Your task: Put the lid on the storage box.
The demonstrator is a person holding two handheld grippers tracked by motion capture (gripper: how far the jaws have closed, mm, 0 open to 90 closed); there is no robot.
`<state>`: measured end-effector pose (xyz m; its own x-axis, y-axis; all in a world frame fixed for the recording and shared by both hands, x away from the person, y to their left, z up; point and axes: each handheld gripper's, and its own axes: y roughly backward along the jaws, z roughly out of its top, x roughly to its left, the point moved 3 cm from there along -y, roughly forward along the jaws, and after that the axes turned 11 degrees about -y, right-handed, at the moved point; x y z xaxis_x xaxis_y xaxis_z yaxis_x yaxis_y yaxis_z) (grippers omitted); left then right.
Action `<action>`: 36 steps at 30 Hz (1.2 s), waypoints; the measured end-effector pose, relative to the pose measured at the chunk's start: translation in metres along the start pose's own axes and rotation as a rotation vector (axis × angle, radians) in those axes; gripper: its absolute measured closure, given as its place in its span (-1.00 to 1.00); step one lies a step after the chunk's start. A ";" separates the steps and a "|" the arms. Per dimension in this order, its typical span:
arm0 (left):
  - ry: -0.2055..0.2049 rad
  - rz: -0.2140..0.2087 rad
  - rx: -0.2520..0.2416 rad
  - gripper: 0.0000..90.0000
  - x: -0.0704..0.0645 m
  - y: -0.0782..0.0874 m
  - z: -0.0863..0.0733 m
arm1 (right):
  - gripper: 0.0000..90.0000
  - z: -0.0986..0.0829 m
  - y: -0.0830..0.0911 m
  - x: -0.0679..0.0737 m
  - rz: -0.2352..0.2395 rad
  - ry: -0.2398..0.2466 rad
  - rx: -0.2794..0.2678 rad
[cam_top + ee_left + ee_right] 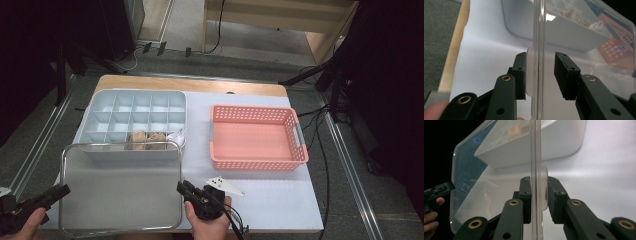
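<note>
Clear rounded-corner lid [120,187], rim upturned

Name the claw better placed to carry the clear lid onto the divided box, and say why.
Right. The right claw already pinches the clear lid at its edge tab, jaws close on it. The left claw straddles the opposite rim with its jaws apart, gripping nothing. The divided box lies just beyond the lid.

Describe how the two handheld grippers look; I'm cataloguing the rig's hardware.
Both are black. The left gripper and the right gripper each have two angular jaws with flat rectangular pads, brass-ringed pivot holes and small screw holes. In the high view a black cable trails from the right one, with a pale three-cornered plate beside it.
</note>
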<state>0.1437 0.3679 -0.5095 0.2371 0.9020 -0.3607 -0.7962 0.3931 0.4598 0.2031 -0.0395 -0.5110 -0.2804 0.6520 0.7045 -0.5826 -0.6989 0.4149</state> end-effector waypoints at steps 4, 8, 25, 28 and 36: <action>-0.012 -0.007 -0.007 0.44 0.000 -0.010 0.014 | 0.68 0.015 -0.003 0.001 -0.011 0.010 -0.019; -0.024 -0.013 -0.009 0.43 0.000 -0.019 0.030 | 0.68 0.032 -0.008 0.003 -0.014 0.015 -0.033; -0.035 0.004 -0.005 0.43 0.012 -0.056 0.081 | 0.65 0.083 -0.041 0.007 -0.061 0.012 -0.051; -0.029 0.003 -0.005 0.43 0.014 -0.062 0.088 | 0.64 0.089 -0.044 0.008 -0.071 0.025 -0.062; -0.020 0.005 -0.003 0.44 0.020 -0.077 0.105 | 0.62 0.109 -0.057 0.011 -0.100 0.031 -0.066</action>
<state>0.2685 0.3741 -0.4664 0.2445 0.9073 -0.3422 -0.7990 0.3884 0.4591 0.3165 -0.0244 -0.4649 -0.2413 0.7272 0.6426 -0.6575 -0.6095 0.4429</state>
